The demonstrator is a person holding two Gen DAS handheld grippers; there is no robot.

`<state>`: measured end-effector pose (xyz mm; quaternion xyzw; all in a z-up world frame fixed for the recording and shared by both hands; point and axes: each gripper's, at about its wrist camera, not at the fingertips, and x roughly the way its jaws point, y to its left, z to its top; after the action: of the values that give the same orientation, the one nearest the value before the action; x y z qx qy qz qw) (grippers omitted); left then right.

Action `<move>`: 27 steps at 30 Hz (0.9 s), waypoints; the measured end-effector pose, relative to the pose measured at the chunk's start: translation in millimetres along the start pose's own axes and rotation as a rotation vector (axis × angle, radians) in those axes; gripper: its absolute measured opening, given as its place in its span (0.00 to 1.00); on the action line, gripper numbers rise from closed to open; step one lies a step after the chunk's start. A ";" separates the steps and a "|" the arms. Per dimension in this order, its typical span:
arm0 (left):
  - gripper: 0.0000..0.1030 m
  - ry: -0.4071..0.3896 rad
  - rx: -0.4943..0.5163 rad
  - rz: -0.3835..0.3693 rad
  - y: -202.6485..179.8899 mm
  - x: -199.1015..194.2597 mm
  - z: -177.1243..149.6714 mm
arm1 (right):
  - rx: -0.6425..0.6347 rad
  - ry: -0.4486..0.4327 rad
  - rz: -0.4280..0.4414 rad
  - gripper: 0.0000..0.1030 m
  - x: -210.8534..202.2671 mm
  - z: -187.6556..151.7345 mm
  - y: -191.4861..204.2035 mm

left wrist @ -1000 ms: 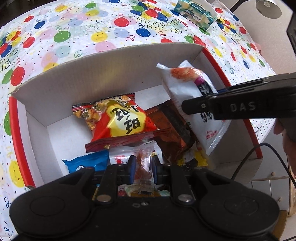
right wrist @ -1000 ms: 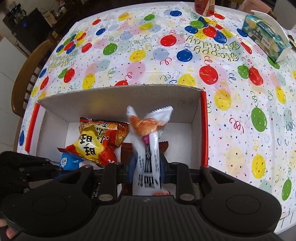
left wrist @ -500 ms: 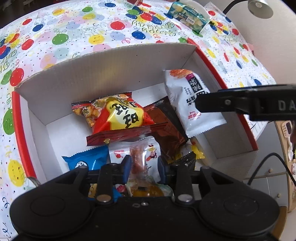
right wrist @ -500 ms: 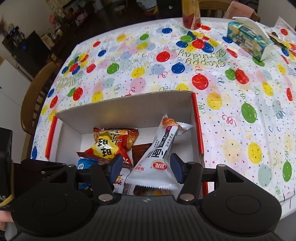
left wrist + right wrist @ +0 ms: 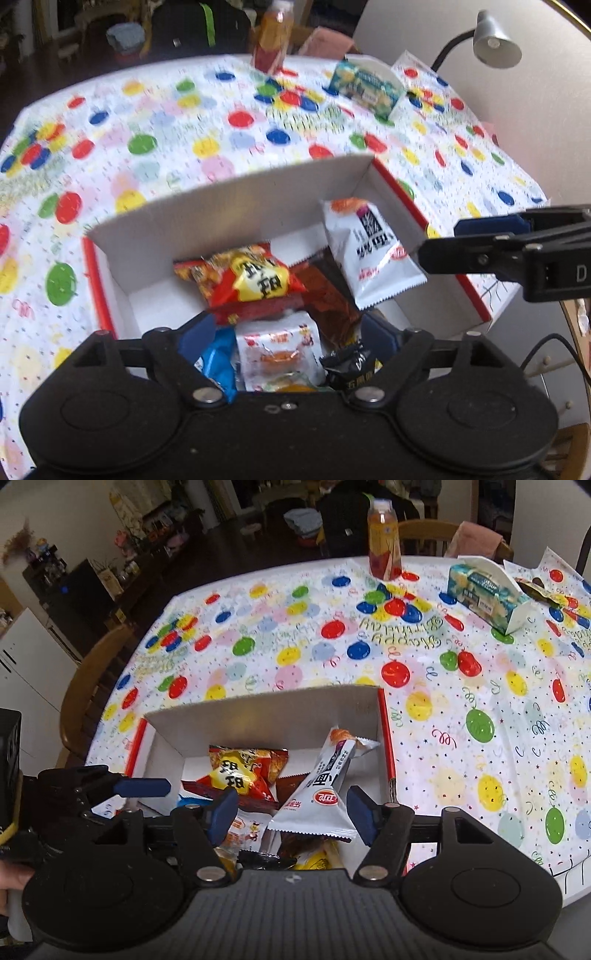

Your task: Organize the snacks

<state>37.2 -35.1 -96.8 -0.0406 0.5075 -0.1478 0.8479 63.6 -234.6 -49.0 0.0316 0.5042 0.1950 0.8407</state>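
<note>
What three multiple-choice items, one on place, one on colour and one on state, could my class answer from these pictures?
1. Where does the white packet lie?
A. in the box
B. beside the bottle
C. on a chair

2. What colour are the box's side edges?
A. green
B. red
C. black

3. How is the right gripper?
A. shut on the white packet
B. shut on nothing
C. open

Answers:
1 A: it leans against the box's inner wall.
2 B: red strips run along both sides.
3 C: its blue pads stand apart, clear of the packet.
</note>
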 end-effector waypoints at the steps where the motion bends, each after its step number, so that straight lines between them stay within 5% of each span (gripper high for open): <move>1: 0.85 -0.014 -0.003 0.009 -0.6 -4.3 0.1 | 0.002 -0.010 0.002 0.66 -3.2 -1.6 -1.8; 15: 0.96 -0.183 0.012 0.146 -35.9 -57.4 -21.9 | 0.008 -0.091 0.068 0.79 -34.0 -22.0 -17.2; 20: 0.99 -0.204 -0.055 0.181 -35.5 -71.2 -26.1 | -0.003 -0.156 0.058 0.99 -45.0 -29.4 -20.0; 27: 0.99 -0.228 -0.102 0.246 -39.1 -85.2 -33.6 | 0.003 -0.286 0.056 1.00 -65.9 -41.4 -22.9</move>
<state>-37.9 -44.8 -32.1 -0.0376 0.4162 -0.0117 0.9084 7.4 -285.3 -19.9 0.0742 0.3786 0.2114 0.8980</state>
